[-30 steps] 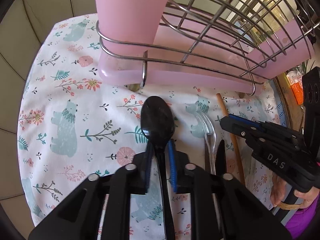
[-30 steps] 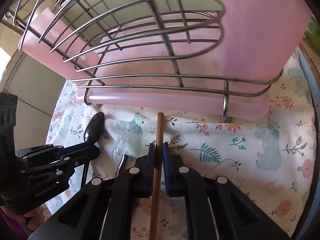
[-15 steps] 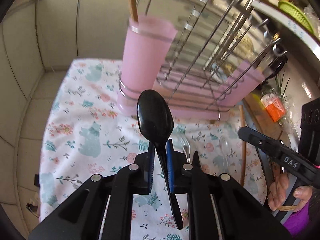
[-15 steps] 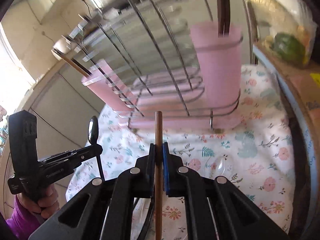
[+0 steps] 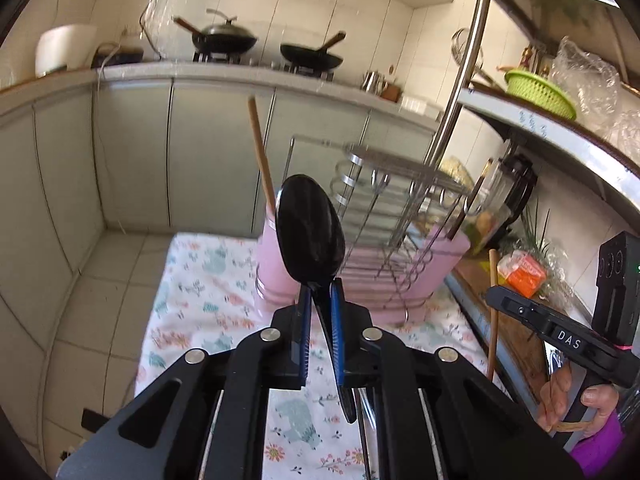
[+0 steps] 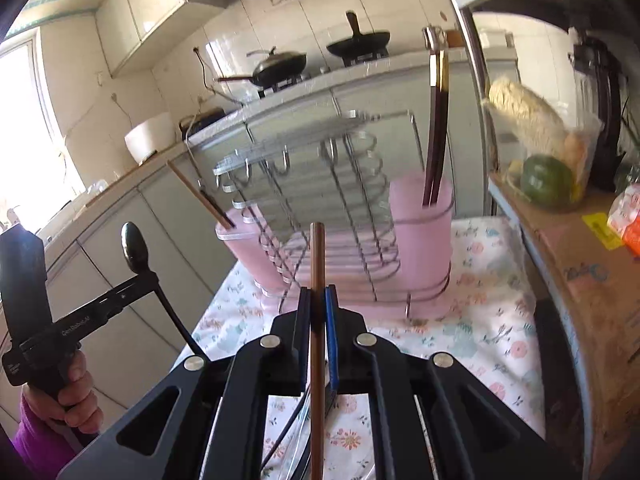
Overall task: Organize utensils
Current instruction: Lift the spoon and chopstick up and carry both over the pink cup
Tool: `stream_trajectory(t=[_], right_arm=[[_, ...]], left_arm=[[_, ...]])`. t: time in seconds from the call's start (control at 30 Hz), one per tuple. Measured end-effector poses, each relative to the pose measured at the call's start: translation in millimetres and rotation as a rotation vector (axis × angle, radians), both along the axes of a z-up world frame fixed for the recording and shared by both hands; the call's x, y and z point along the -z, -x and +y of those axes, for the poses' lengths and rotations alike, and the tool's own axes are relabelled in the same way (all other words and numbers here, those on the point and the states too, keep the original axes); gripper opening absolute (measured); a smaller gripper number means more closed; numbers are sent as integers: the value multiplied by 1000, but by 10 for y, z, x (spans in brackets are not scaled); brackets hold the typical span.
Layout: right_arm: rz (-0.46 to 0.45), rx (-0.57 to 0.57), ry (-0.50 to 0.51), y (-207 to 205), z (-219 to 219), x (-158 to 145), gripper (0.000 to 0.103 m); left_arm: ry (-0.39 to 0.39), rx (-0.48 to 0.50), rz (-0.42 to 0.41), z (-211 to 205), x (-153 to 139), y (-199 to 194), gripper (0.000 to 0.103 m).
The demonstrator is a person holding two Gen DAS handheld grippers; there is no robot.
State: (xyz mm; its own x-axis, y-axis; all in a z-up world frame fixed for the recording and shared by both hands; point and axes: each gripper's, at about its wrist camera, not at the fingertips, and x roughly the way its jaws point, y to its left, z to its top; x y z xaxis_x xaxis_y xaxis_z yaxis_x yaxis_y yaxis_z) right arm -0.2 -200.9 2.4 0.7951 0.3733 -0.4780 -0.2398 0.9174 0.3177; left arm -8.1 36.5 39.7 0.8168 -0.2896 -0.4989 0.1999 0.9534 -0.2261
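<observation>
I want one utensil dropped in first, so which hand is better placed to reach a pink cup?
Probably left: the left gripper, jaws closing on the black spoon, faces the near pink cup head-on. The right gripper aims its chopstick at the wire rack instead.

Counter: covered by a white floral cloth [image 5: 200, 280] with bear prints.
On the cloth: a wire dish rack [image 6: 320, 208] stood on a pink tray, with a pink cup [image 6: 420, 224] at each end.
</observation>
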Motion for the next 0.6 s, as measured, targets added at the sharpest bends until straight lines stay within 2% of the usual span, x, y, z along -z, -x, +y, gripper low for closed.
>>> stream_trajectory(t=[0.33,0.47,0.6], right_arm=[[-253,106,-37,40,-268,-744,7],[-364,160,-25,-12,-342,-973,7],[-462,212,-17,-90,-412,-1152,7]], left_arm=[[-17,-54,-162,63,-541,-2,8],[-61,-113,-256,71,-758,-105,7],[-67,-162,-301,84,-892,-288,6]])
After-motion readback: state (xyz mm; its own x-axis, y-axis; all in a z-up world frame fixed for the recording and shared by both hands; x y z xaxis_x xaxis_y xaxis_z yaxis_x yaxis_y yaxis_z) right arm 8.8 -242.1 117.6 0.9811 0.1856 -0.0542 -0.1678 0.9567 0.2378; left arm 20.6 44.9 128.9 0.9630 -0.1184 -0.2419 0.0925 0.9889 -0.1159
